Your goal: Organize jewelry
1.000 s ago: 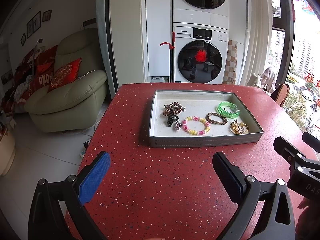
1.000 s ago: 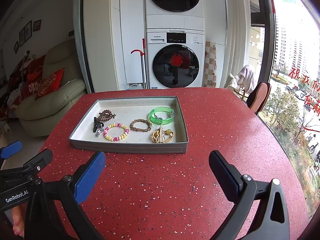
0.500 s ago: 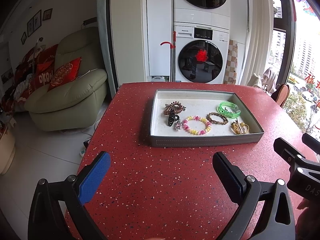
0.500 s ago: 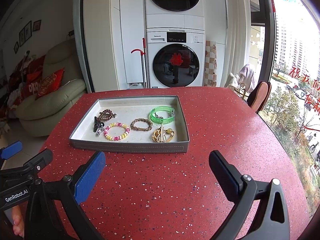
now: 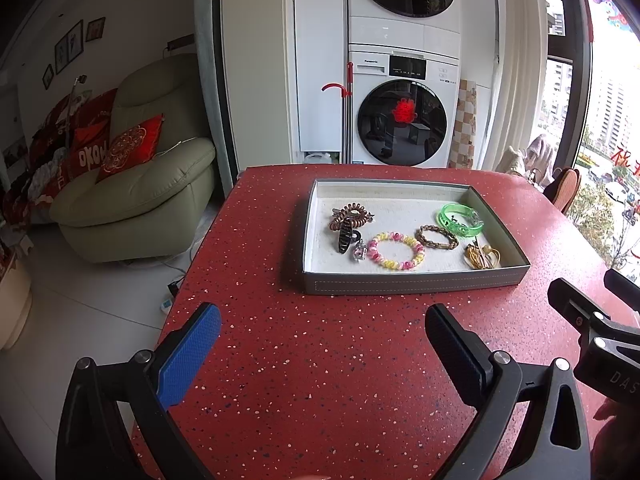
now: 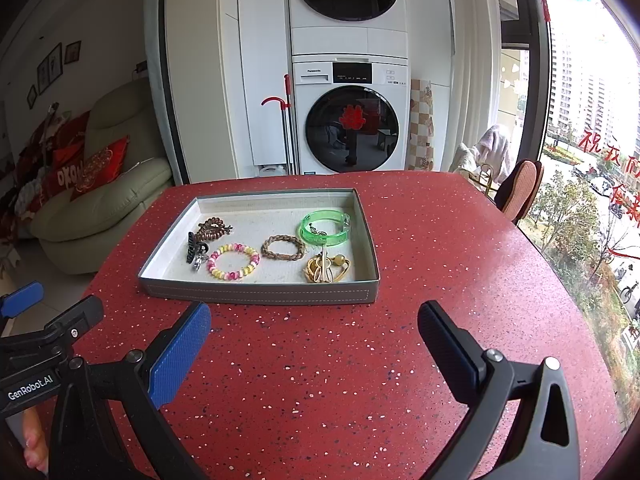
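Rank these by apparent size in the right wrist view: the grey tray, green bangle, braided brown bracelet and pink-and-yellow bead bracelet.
1. Grey tray, clearly largest.
2. Green bangle and pink-and-yellow bead bracelet: too alike to separate.
3. Braided brown bracelet, smallest.

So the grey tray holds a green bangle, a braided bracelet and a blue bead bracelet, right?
Not quite: the bead bracelet is pink and yellow, not blue, as the right wrist view shows. The green bangle and braided bracelet do lie in the grey tray.

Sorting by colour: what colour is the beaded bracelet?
Pink and yellow beaded bracelet, clearest in the right wrist view.
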Demonstrator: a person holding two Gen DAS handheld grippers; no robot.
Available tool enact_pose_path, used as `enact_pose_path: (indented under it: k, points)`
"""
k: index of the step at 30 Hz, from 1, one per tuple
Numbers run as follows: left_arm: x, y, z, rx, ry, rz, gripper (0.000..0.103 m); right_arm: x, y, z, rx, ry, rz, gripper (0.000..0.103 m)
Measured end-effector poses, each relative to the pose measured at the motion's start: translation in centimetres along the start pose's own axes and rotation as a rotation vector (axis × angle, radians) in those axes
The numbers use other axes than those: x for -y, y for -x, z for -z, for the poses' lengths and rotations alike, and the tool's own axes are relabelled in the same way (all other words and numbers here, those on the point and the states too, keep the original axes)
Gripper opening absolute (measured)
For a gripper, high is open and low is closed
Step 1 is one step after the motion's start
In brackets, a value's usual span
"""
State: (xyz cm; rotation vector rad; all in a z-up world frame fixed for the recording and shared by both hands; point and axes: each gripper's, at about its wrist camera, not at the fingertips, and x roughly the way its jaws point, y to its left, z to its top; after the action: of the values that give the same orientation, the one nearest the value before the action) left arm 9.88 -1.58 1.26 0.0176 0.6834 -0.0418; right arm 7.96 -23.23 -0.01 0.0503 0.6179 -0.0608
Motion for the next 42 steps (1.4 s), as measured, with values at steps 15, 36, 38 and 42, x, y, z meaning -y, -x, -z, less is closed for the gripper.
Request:
enact_pose_path:
  k: [15,36,38,42]
  points:
    - [-0.30,0.20,-0.37,0.007,0.011,0.000,0.103,-0.32,-0.03,0.32,-0.001,0.004,-0.002,0.103]
    - [-0.52,0.16,-0.33,0.004,0.016,0.001,0.103,-0.45,-0.04,0.23,-0.002,0.000,-0.002,0.103]
    - [-0.54,0.09,-0.31,0.002,0.016,0.001,0.103,-0.42,-0.03,0.25,0.001,0.000,0.000,0.103]
    - [-0.55,0.09,-0.32,0.003,0.018,0.001,0.103,-0.43,-0.03,0.22,0.000,0.000,-0.003,0.103]
